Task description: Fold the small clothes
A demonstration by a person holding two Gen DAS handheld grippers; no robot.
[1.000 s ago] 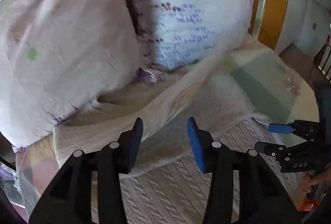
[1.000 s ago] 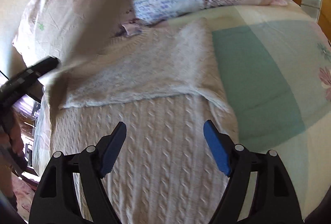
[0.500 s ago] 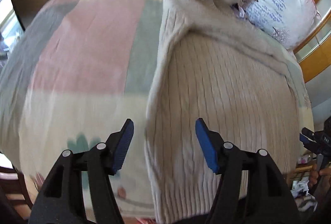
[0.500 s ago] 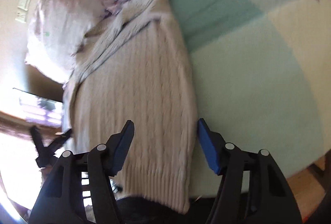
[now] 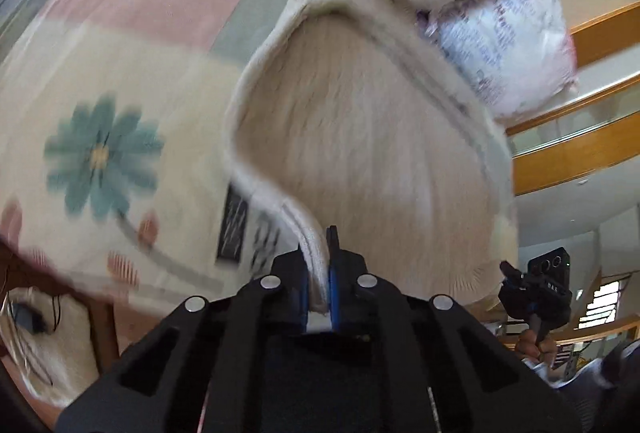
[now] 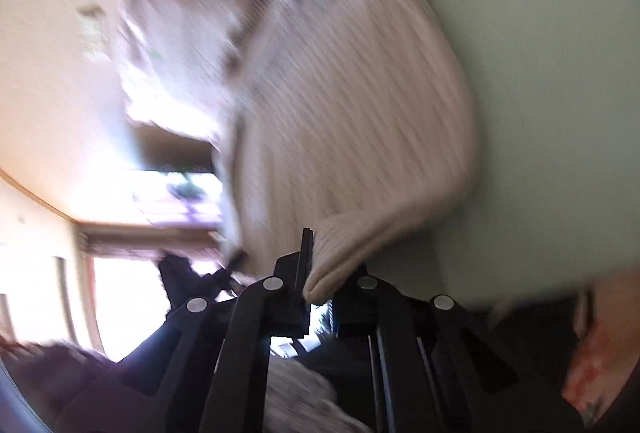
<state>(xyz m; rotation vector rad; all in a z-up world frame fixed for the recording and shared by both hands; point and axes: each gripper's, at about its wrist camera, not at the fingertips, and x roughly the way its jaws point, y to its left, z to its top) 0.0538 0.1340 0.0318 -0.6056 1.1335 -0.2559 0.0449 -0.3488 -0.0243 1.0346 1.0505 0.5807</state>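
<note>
- Garment location: the cream knit sweater (image 5: 360, 137) lies on the patchwork bedspread (image 5: 132, 45), its far end against the floral pillows (image 5: 508, 41) at the head of the bed.
- Left gripper (image 5: 318, 273): jaws closed on the ribbed hem at the sweater's near left corner; the fabric rises from the bed into the blue pads (image 5: 333, 285).
- Right gripper (image 6: 318, 265): jaws narrow, with a rolled fold of the hem at the near right corner caught between them. This view is motion-blurred, so grip depth cannot be confirmed.
- Completed, as judged from the layout: the far part of the sweater appears already gathered into a folded band across the top of the body. Both near hem corners are secured.
- Remaining, as judged: the bottom-to-top fold is not yet made. The body lies at full length, only the near edge is lifted.
- Further work, as judged: carry both corners toward the pillows, lay the hem down evenly, release, and square the result.
</note>
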